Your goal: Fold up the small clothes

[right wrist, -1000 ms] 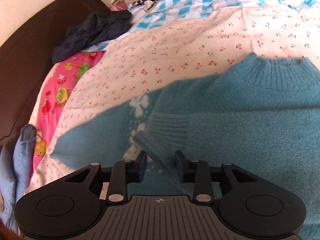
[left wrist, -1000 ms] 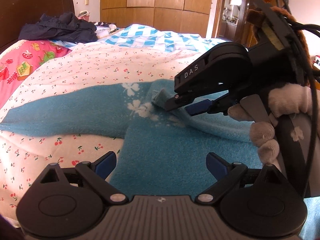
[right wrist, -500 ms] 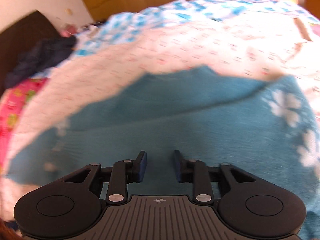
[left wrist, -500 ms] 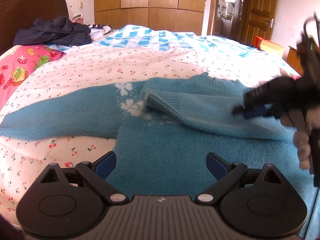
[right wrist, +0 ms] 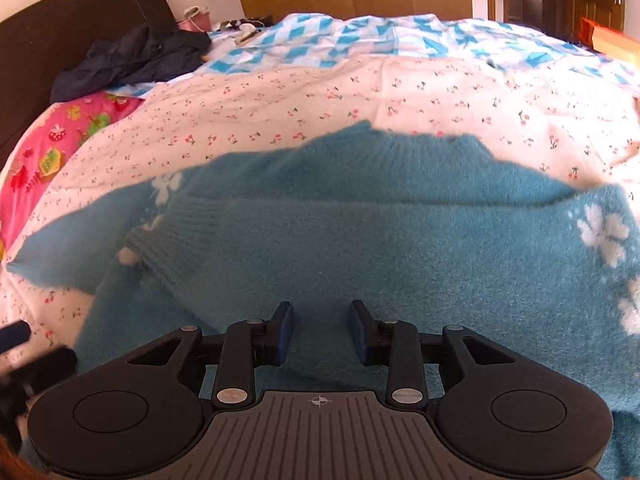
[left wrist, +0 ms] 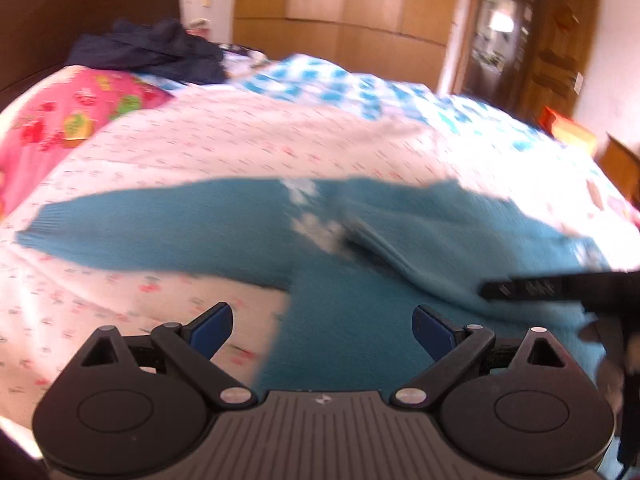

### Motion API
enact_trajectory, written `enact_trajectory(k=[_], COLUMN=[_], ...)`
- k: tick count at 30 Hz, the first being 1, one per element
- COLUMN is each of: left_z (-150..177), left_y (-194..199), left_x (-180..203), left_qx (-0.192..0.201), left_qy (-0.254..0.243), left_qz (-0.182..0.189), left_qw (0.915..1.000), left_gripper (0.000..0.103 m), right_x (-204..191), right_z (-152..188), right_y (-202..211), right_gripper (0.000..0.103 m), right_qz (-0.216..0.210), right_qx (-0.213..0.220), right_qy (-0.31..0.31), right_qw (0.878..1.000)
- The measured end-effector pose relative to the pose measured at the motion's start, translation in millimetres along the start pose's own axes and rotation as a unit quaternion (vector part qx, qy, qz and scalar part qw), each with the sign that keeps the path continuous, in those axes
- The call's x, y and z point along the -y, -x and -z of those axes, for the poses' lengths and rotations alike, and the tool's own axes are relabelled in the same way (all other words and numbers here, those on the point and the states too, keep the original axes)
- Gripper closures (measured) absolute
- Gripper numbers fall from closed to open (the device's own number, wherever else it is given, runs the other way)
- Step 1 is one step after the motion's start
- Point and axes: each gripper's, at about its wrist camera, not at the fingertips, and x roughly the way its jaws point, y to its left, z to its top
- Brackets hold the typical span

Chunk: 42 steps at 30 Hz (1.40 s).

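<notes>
Risk from here: snagging or dragging the folded-in sleeve (right wrist: 176, 236) back out of place while reaching for the other one, undoing the fold. Blue sweater (right wrist: 360, 240) spread flat on the bed (right wrist: 280, 96), one sleeve (left wrist: 132, 232) outstretched to the left, ahead of the left tool (left wrist: 323, 326), jaws wide and empty, near the hem edge. Right tool (right wrist: 322, 330) low over the sweater body, jaws narrow but apparently gripping nothing.
</notes>
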Motion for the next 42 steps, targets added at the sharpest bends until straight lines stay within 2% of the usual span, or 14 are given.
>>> enact_trajectory(k=[2,5,10,12,14,16,18,20,28,32,33,35,38,42], left_z=[-7,-17,-24,-24,-24,-22,-18,-14,-20,-28,-30,-34,-45,-66], left_y=[7,10,3,-6,-19,-34,-48,-58,-86,-92,-92,-88,-77,-60], left_x=[-21,-60,-132,-160,-187,-212,-230,-241,-249,-256,-256,-252,-232,-183], left_qx=[0.020,0.039,0.053,0.047,0.039,0.028,0.015,0.016,0.047,0.045,0.045,0.048,0.057,0.072], left_qy=[0.013,0.037,0.095,0.124,0.167,0.216,0.268,0.312,0.355,0.382,0.384,0.378,0.334,0.277], left_qz=[-0.022,-0.066,-0.136,-0.151,-0.153,-0.146,-0.126,-0.106,-0.097,-0.108,-0.107,-0.100,-0.094,-0.015], left_qw=[0.9995,0.9964,0.9848,0.9796,0.9733,0.9650,0.9549,0.9439,0.9286,0.9167,0.9159,0.9189,0.9363,0.9582], left_gripper=[0.003,0.003,0.004,0.009,0.014,0.025,0.039,0.044,0.046,0.072,0.079,0.085,0.087,0.087], right_x=[0,-7,-27,-36,-45,-52,-59,-65,-73,-70,-68,-65,-58,-46], right_z=[1,7,16,16,17,16,16,16,18,19,19,19,19,19], right_y=[6,15,21,20,19,17,14,10,1,2,3,6,11,21], right_gripper=[0.071,0.071,0.071,0.071,0.071,0.071,0.071,0.071,0.071,0.071,0.071,0.071,0.071,0.071], right_qz=[-0.019,-0.027,-0.045,-0.052,-0.060,-0.066,-0.072,-0.076,-0.084,-0.086,-0.086,-0.087,-0.090,-0.088], right_qx=[0.002,0.009,0.008,0.005,0.002,0.000,-0.004,-0.009,-0.021,-0.019,-0.018,-0.015,-0.007,0.003], right_qy=[-0.011,-0.002,0.013,0.020,0.024,0.026,0.026,0.028,0.026,0.020,0.018,0.012,0.001,-0.015], right_qw=[1.000,1.000,0.999,0.998,0.998,0.998,0.997,0.997,0.996,0.996,0.996,0.996,0.996,0.996])
